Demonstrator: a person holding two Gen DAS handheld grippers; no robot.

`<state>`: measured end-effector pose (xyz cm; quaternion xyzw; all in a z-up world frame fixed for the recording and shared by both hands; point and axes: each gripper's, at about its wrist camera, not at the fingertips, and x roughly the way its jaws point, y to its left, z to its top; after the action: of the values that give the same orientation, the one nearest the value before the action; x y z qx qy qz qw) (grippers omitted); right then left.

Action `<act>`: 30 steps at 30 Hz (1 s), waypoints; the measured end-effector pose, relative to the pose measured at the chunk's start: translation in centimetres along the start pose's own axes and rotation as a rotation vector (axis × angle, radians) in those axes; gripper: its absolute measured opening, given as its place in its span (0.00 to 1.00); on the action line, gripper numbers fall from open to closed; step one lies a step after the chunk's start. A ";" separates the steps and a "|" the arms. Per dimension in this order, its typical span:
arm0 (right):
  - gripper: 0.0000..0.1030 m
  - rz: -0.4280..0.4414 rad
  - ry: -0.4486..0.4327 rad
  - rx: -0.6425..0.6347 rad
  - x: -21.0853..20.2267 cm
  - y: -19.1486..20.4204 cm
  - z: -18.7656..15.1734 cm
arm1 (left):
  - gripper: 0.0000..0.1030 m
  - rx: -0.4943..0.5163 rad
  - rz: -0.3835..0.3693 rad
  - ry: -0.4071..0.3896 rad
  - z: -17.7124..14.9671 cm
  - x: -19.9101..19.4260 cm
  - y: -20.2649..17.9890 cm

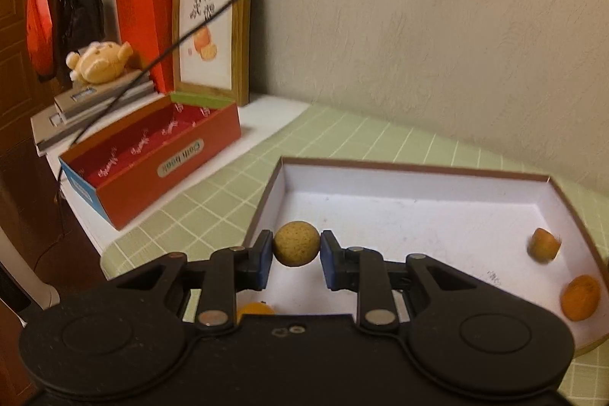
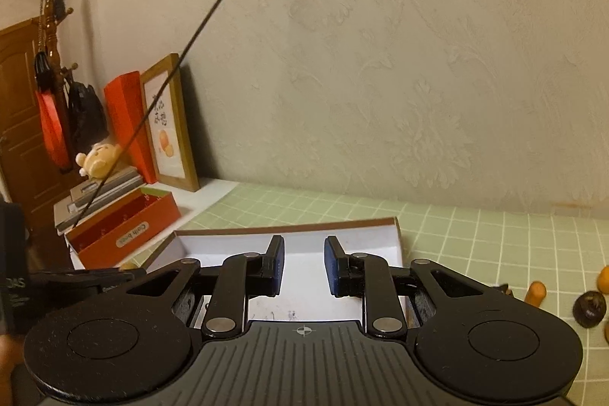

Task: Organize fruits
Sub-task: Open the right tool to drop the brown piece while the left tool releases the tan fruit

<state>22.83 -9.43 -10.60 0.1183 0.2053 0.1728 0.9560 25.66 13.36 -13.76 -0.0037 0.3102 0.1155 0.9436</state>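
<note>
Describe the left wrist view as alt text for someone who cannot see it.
The left tongs grip a speckled tan ball-shaped fruit above a shallow white box, which holds two orange fruits near its right side. Behind, on a green checked tablecloth, sits an open red box.

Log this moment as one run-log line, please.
left gripper: shut on round speckled tan fruit | over white shallow cardboard tray | right gripper: nothing between fingers

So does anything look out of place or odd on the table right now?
Mostly no. A few fruits sit loose on the tablecloth right of the tray, not yet sorted. The left gripper holds a tan fruit over the tray.
</note>
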 end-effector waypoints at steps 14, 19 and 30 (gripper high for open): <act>0.25 0.003 0.004 0.031 -0.3 -0.4 0.2 | 0.80 0.011 0.057 0.000 0.6 0.2 -0.7; 0.65 0.000 -0.024 0.021 -0.9 -0.1 0.3 | 0.87 -0.018 0.054 -0.010 1.0 -0.5 -0.4; 0.92 -0.007 -0.069 0.017 -3.1 -0.6 0.4 | 0.90 -0.034 0.023 -0.050 1.6 -4.0 -0.4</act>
<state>20.50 -11.20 -9.31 0.1316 0.1742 0.1633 0.9621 23.56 12.20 -10.16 -0.0133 0.2843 0.1317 0.9496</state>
